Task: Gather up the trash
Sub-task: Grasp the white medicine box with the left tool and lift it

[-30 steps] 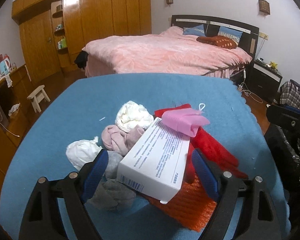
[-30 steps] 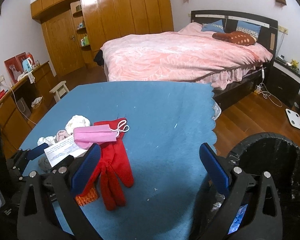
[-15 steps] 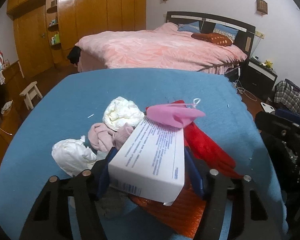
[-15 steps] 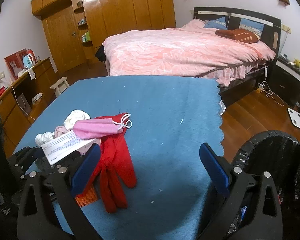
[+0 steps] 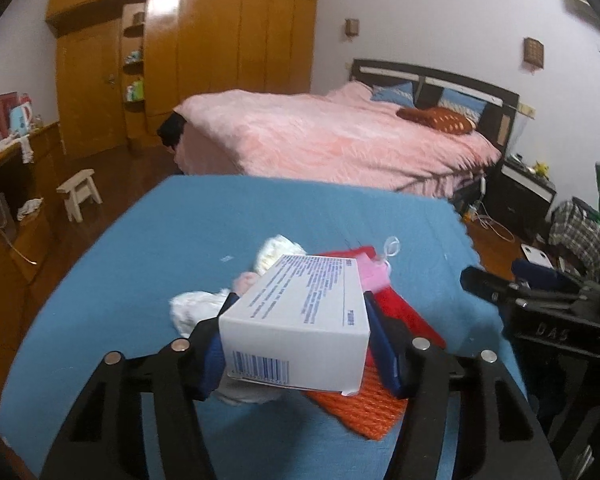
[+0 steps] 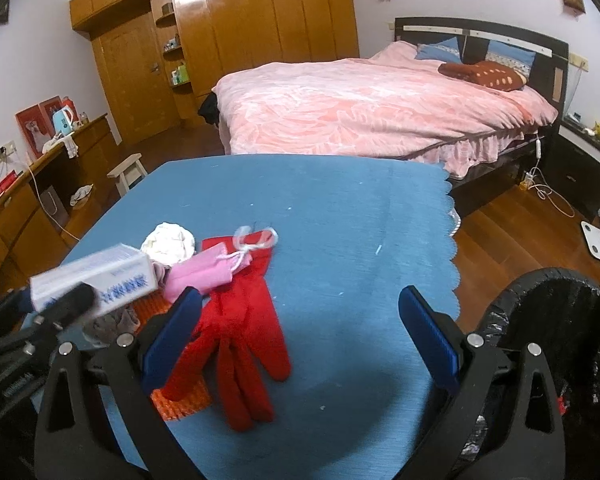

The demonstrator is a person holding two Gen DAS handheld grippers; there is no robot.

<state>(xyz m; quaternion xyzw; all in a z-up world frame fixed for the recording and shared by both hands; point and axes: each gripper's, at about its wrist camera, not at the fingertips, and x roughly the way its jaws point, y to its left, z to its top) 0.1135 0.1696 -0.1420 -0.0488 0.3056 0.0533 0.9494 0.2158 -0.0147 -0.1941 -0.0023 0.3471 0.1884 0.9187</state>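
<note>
Left tool (image 5: 296, 336), angled downward, closing on white box (image 5: 300, 320); right tool (image 6: 300, 332) gapes empty.

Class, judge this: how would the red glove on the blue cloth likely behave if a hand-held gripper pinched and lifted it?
The red glove lies flat with limp fingers, so it would probably droop. Being thin fabric, it looks light and unlikely to roll.
</note>
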